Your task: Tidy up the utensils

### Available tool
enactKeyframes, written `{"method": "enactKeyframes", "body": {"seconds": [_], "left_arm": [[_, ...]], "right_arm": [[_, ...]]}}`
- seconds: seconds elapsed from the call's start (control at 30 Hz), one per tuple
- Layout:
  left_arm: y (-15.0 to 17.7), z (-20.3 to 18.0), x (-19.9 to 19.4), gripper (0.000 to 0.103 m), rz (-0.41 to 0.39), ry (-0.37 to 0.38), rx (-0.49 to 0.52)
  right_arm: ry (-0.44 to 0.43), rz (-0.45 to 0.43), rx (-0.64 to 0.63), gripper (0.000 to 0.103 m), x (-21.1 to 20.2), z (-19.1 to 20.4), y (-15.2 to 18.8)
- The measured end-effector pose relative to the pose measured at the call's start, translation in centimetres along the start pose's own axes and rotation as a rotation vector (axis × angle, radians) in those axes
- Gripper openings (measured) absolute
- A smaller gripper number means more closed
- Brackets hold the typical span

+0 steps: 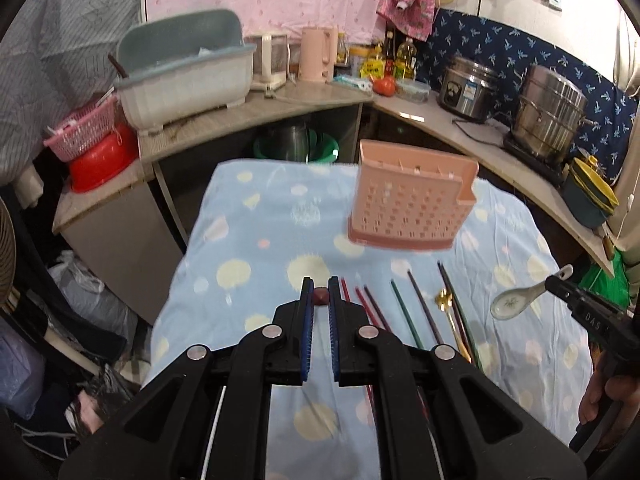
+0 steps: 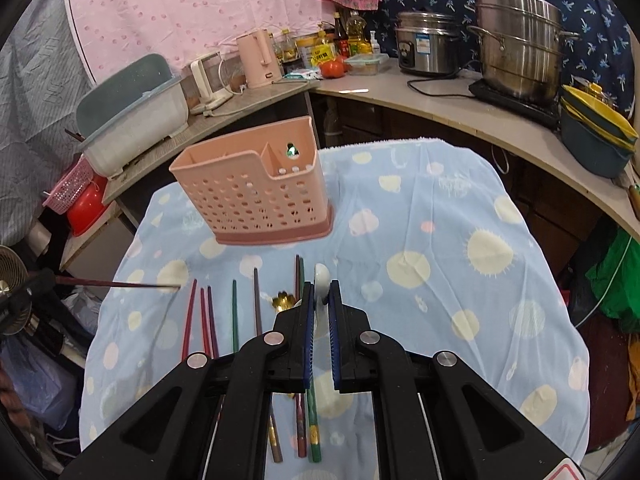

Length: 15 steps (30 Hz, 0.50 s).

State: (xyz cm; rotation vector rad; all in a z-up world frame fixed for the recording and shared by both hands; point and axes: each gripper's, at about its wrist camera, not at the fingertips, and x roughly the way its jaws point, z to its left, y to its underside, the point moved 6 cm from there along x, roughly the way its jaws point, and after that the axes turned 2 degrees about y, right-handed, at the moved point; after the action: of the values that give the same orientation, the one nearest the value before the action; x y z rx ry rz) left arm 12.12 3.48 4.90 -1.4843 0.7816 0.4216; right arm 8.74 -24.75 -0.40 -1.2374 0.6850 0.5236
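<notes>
A pink perforated utensil holder (image 1: 412, 200) (image 2: 256, 192) stands on the table with the blue spotted cloth (image 1: 256, 236) (image 2: 432, 240). Several chopsticks (image 1: 416, 304) (image 2: 234, 312) and a gold spoon (image 1: 444, 300) (image 2: 282, 300) lie in front of it. My left gripper (image 1: 321, 294) is shut on a dark red chopstick (image 1: 321, 296), seen end-on; the right wrist view shows it sticking out level (image 2: 116, 283). My right gripper (image 2: 321, 292) is shut on a white ceramic spoon (image 2: 321, 276), held above the cloth (image 1: 516, 298).
A counter (image 1: 280, 104) (image 2: 460, 96) wraps behind the table with a grey dish rack (image 1: 188, 76), a pink kettle (image 2: 258, 60), bottles, a rice cooker (image 2: 428, 44) and a steel pot (image 2: 520, 40). A pink basket on a red basin (image 1: 96, 148) sits left.
</notes>
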Motion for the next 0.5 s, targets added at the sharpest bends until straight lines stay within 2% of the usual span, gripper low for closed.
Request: {"method": "enactKeyframes", "body": {"seconds": [0.23, 0.5], "left_arm": [[-5.8, -0.1, -0.7, 0.007, -0.092, -0.007, 0.034], [-14.1, -2.1, -3.0, 0.007, -0.232, 0.031, 0.075]], "right_arm": [[-0.011, -0.046, -0.003, 0.007, 0.1, 0.6, -3.5], [-0.009, -0.123, -0.012, 0.007, 0.3, 1.3, -10.1]]}}
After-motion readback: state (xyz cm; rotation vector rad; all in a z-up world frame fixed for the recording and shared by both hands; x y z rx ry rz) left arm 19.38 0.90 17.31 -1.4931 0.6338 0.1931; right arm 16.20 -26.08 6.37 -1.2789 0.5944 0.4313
